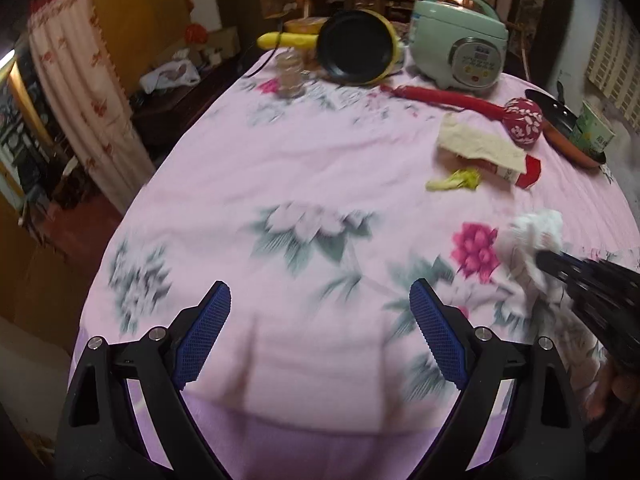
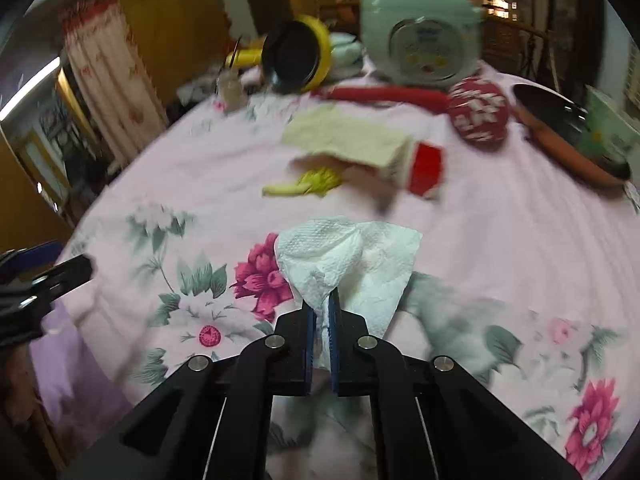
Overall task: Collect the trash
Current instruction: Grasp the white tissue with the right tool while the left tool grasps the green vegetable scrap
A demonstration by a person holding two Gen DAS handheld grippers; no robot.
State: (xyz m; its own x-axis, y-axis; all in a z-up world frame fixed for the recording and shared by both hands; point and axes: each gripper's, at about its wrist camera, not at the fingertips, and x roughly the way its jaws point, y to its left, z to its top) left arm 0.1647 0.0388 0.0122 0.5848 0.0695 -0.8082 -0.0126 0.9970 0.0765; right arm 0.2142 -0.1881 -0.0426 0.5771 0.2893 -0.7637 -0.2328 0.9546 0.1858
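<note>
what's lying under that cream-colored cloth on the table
A red-and-white carton pokes out from under the cream cloth, with a yellow-green scrap beside it. The carton's covered part is hidden.

Right tool [image 2: 322, 300] clamped tight; left tool [image 1: 320, 296] spread wide.

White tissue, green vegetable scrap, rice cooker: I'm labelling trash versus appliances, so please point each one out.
White tissue [image 2: 344, 256], right wrist view, on its crumpled upper fold.
Green vegetable scrap [image 1: 456, 180], left wrist view, on its leafy middle.
Rice cooker [image 1: 456, 36], left wrist view, on its pale green body.
</note>
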